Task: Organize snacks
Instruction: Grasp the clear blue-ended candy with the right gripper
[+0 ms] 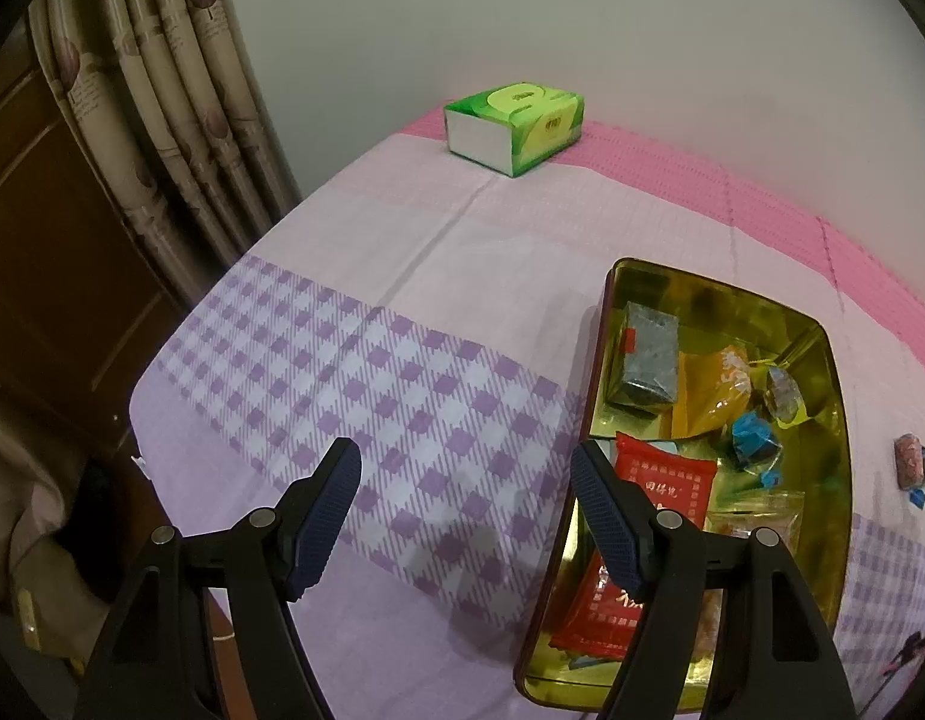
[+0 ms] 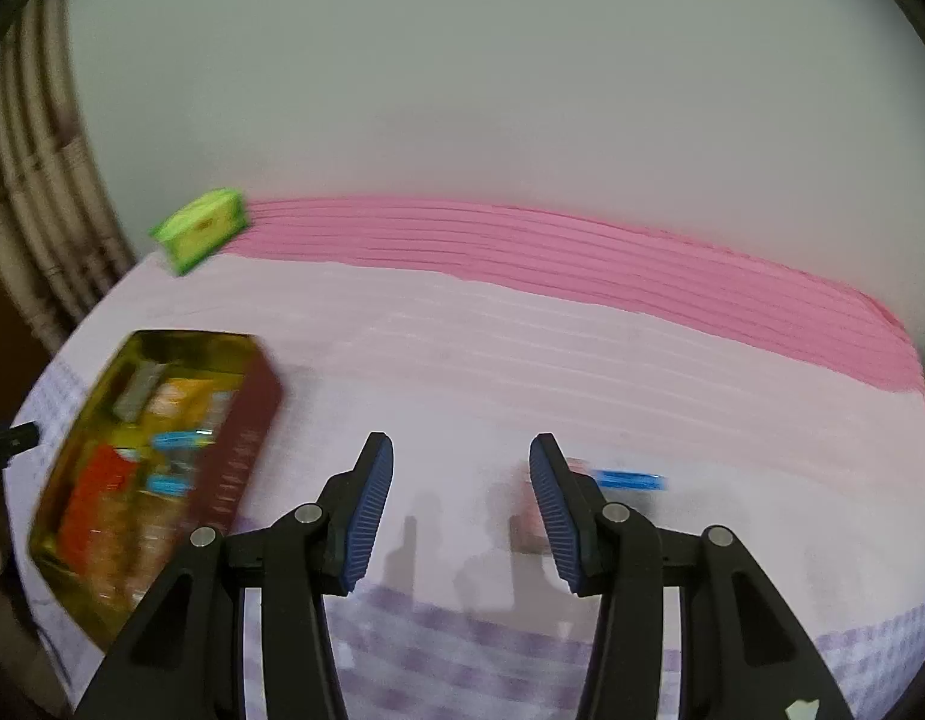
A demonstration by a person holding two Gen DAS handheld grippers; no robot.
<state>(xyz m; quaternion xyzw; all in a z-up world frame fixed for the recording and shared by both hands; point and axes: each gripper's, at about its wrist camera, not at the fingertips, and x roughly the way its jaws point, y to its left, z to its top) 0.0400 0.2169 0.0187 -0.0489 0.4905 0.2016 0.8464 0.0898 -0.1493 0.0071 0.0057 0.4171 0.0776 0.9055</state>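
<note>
Both tools released: left tool (image 1: 465, 471) above purple-checked cloth-covered desk (image 1: 354, 276), beside shiny gold rectangular tin (image 1: 837, 420) full of wrapped snacks; right tool (image 2: 461, 465) near blurred blue-ended candy (image 2: 627, 480).

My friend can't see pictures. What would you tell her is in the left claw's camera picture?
A gold tin full of snack packets sits on a pink and purple checked cloth, with the open, empty left claw hovering beside its near end. A green tissue box sits far back, and one wrapped candy lies outside the tin.
</note>
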